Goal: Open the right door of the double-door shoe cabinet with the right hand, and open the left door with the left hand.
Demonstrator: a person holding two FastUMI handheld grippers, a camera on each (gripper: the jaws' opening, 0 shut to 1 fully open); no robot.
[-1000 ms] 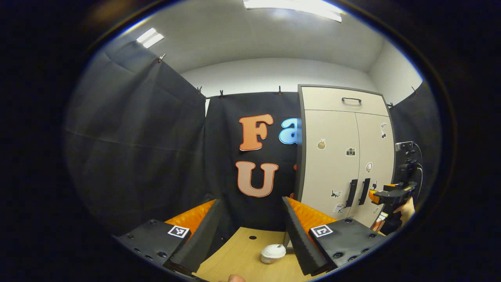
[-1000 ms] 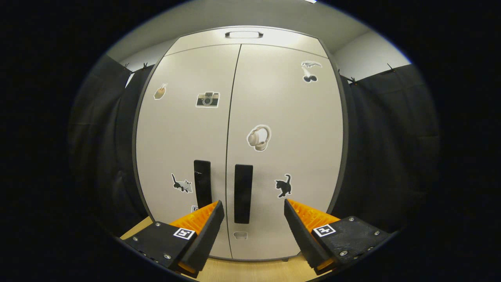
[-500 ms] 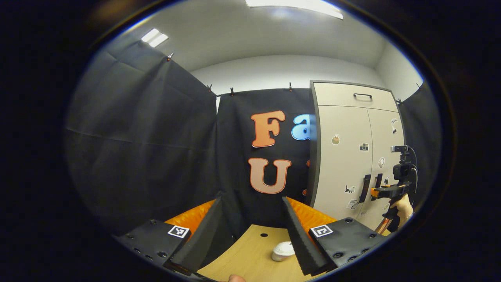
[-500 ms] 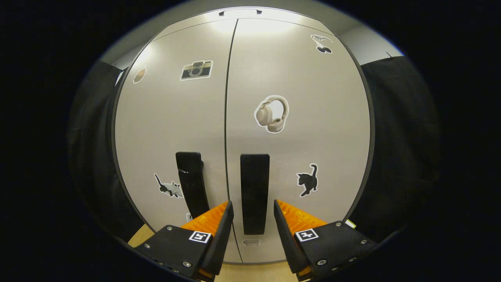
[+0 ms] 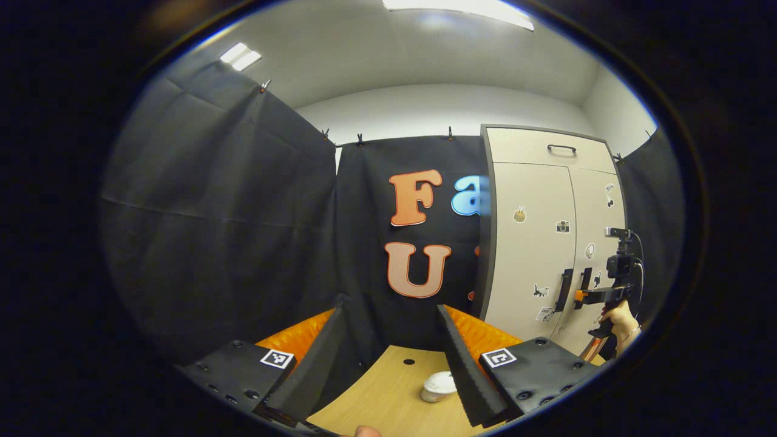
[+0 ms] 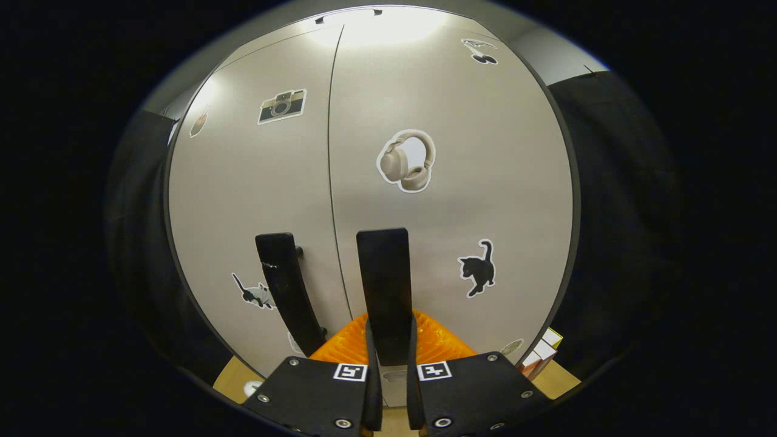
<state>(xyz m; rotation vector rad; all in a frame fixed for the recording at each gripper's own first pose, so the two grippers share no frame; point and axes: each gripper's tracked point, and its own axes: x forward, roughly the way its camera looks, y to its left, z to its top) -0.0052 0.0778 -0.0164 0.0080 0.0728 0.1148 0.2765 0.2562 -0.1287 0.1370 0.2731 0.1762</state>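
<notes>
Handle of the right door [image 6: 383, 291] is clamped by the right gripper [image 6: 388, 358]; it should be pulled outward steadily along the hinge arc. Left gripper [image 5: 388, 358] is held released.

**No words to read — only coded squares and picture stickers**

The left gripper [image 5: 388, 311] carries a square black-and-white coded marker [image 5: 277, 358] on each finger block, and the right gripper [image 6: 390, 325] bears a like pair [image 6: 350, 371]. None of them spells a letter or number. The cabinet stickers are wordless: a camera [image 6: 281, 105] on the left door [image 6: 243, 194], headphones [image 6: 406, 161] and a black cat [image 6: 477, 268] on the right door [image 6: 504, 182]. A small low sticker [image 5: 544, 314] on the left door is too small to make out.
</notes>
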